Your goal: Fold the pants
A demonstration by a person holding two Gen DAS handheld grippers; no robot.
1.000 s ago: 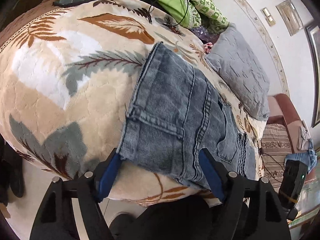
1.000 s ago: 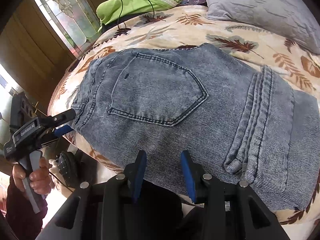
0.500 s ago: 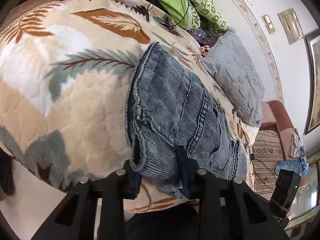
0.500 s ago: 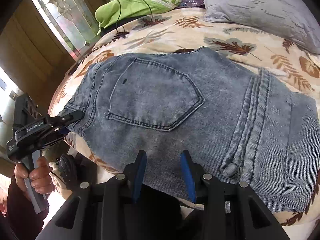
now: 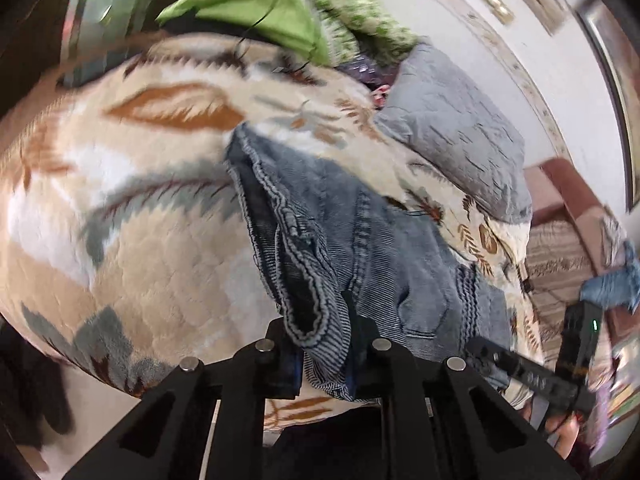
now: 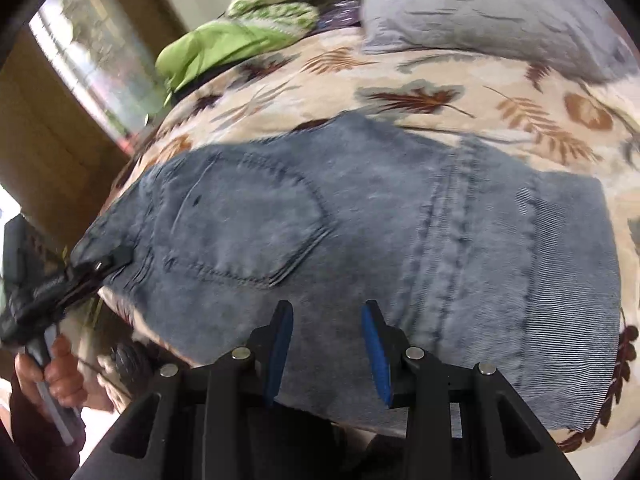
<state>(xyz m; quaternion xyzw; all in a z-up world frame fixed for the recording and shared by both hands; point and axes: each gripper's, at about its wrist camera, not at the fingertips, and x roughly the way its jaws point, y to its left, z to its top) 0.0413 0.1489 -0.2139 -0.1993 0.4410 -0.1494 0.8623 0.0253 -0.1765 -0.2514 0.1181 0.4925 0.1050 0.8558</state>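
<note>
The jeans (image 6: 360, 240) are lying on the leaf-print bedspread (image 5: 120, 240), back pocket (image 6: 248, 220) up, near the bed's front edge. The left gripper (image 5: 324, 344) is closing its jaws on the bunched waistband corner (image 5: 308, 300), denim pinched between the pads. The right gripper (image 6: 326, 348) is hovering partly spread over the lower edge, nothing gripped; whether its pads are touching cloth is unclear. The risk, as I judge it: the left bite is looking thick and uneven, so layers may be slipping out once lifted, and with only one corner held the fold may be skewing or dragging the jeans off the edge
</note>
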